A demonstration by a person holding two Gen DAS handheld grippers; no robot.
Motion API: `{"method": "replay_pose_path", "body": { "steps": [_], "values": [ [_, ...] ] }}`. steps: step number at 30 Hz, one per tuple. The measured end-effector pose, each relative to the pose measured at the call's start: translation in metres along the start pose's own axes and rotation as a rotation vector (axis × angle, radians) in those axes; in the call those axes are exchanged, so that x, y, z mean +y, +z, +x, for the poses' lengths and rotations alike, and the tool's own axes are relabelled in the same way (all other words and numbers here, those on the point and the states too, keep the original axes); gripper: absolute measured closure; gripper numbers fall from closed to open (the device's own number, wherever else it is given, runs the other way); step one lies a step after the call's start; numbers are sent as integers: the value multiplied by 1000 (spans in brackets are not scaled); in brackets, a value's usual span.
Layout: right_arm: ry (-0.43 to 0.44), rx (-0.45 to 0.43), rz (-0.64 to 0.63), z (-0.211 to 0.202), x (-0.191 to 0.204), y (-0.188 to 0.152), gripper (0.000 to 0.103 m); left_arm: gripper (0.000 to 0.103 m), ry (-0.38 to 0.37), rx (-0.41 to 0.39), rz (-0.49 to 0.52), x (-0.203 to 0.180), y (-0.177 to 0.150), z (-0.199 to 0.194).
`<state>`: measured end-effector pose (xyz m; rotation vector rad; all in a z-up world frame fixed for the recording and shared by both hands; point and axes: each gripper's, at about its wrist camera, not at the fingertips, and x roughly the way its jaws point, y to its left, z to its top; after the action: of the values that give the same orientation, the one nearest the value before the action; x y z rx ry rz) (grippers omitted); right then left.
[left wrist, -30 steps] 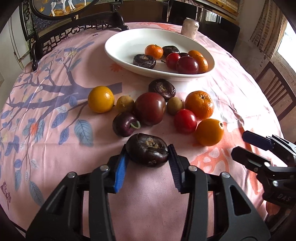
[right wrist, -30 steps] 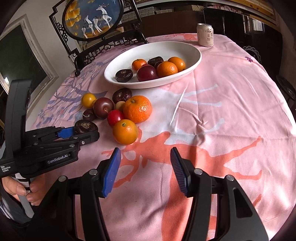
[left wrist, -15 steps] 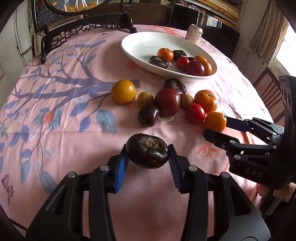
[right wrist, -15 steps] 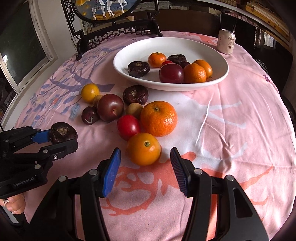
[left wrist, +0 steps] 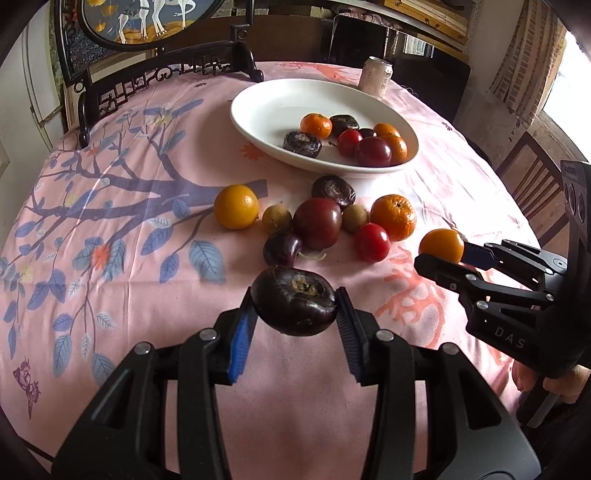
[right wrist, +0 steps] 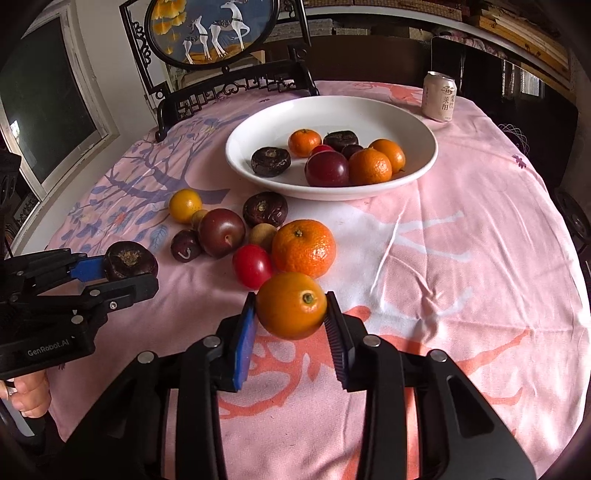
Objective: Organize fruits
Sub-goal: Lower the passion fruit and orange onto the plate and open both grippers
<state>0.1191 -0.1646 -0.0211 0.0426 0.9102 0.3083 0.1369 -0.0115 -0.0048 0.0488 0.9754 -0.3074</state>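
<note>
My left gripper (left wrist: 293, 317) is shut on a dark purple flattened fruit (left wrist: 293, 301), held above the pink cloth; it also shows in the right wrist view (right wrist: 129, 262). My right gripper (right wrist: 291, 317) is shut on a small orange (right wrist: 291, 304), also seen in the left wrist view (left wrist: 441, 245). A white bowl (right wrist: 417, 133) at the far side holds several oranges, plums and dark fruits. Loose fruits lie in front of it: a large mandarin (right wrist: 303, 247), a red plum (right wrist: 252, 266), a dark plum (right wrist: 221, 232), a yellow orange (right wrist: 185, 205).
A drinks can (right wrist: 439, 96) stands behind the bowl at the far right. A dark carved stand with a round deer picture (right wrist: 214, 33) sits at the far left edge. A chair back (left wrist: 535, 181) is beyond the table's right edge.
My right gripper moved forward and closed on the small orange that lay on the cloth. My left gripper rose and drew back with the dark fruit.
</note>
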Motion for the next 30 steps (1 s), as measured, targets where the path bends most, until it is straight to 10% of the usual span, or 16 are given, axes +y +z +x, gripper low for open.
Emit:
{"method": "replay_pose_path", "body": {
  "steps": [12, 30],
  "values": [
    [-15, -117, -51, -24, -5, 47, 66, 60, 10, -98, 28, -13, 81, -4],
    [0, -36, -109, 73, 5, 112, 67, 59, 95, 0, -45, 18, 164, 100]
  ]
}}
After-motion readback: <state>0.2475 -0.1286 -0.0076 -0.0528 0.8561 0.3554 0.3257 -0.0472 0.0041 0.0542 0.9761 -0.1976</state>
